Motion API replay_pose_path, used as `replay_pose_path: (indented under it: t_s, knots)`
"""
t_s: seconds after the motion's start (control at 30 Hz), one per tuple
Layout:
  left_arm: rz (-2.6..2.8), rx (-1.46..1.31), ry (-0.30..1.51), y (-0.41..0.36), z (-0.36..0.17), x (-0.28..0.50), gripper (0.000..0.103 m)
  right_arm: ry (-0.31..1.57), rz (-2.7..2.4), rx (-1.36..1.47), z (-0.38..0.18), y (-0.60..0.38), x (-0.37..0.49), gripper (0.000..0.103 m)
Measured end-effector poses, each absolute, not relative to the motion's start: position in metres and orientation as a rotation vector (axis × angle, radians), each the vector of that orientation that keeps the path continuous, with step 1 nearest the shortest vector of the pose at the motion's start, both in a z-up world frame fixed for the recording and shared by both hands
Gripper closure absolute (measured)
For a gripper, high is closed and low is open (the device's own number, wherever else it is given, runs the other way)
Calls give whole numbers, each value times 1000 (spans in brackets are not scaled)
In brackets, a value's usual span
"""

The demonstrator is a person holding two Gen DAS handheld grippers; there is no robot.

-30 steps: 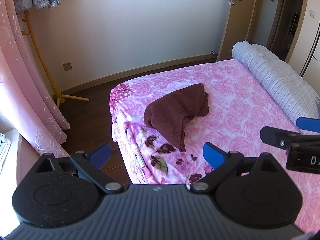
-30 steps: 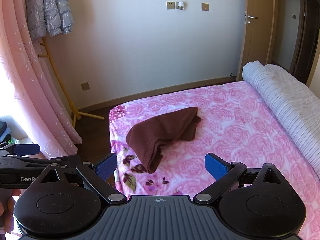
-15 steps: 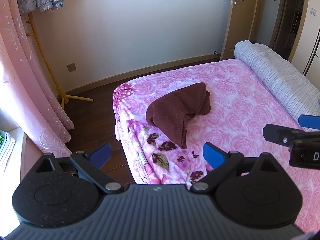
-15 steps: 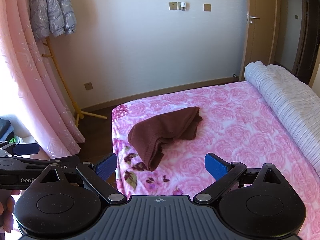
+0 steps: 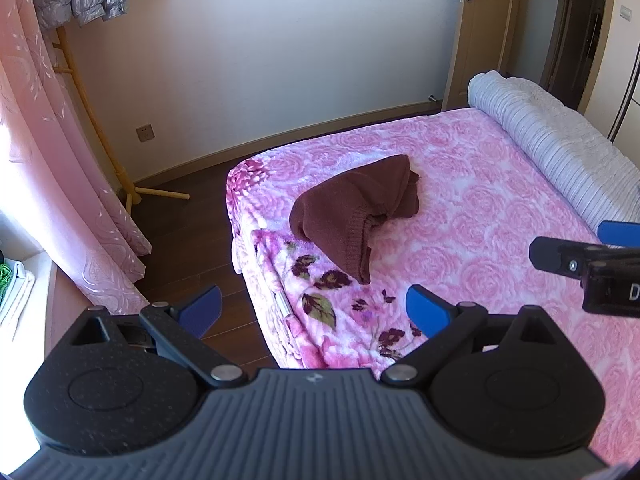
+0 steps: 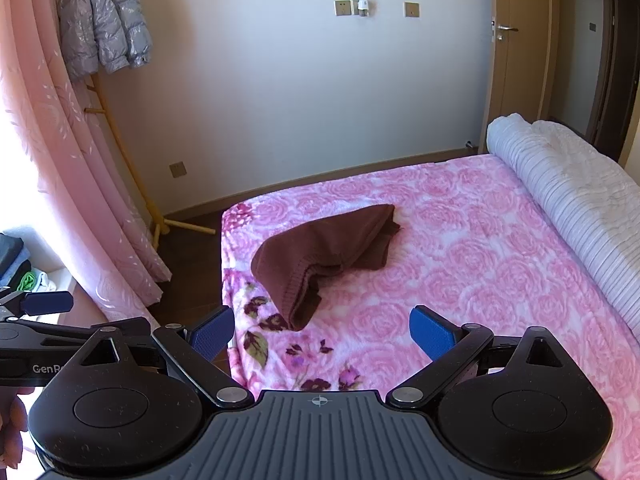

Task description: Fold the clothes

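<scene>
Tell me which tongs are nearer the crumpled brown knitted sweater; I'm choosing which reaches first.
Right, slightly, it seems. Right tongs hover just short of the brown knitted sweater; left tongs hang farther back, off the bed corner.

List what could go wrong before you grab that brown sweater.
The brown sweater lies bunched near the bed corner; a careless pull may drag it onto the floor. Its layers overlap, so the open left gripper or right gripper might pinch several at once.
</scene>
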State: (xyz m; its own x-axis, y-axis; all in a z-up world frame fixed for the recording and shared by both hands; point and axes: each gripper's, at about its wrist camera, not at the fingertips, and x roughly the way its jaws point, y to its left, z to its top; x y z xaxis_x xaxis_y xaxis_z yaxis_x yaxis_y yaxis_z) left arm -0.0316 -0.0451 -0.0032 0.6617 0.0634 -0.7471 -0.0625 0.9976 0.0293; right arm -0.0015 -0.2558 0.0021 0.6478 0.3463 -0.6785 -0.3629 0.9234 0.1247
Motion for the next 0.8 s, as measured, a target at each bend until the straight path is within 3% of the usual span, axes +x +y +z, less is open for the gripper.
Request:
replay_pose_path:
  t_s: [0.47, 0.8]
  knots:
    - [-1, 60, 843, -38, -25, 23, 6, 745, 341, 36, -3, -265, 27, 6]
    - [-217, 231, 925, -13, -112, 152, 6, 775, 244, 117, -50, -245, 97, 6]
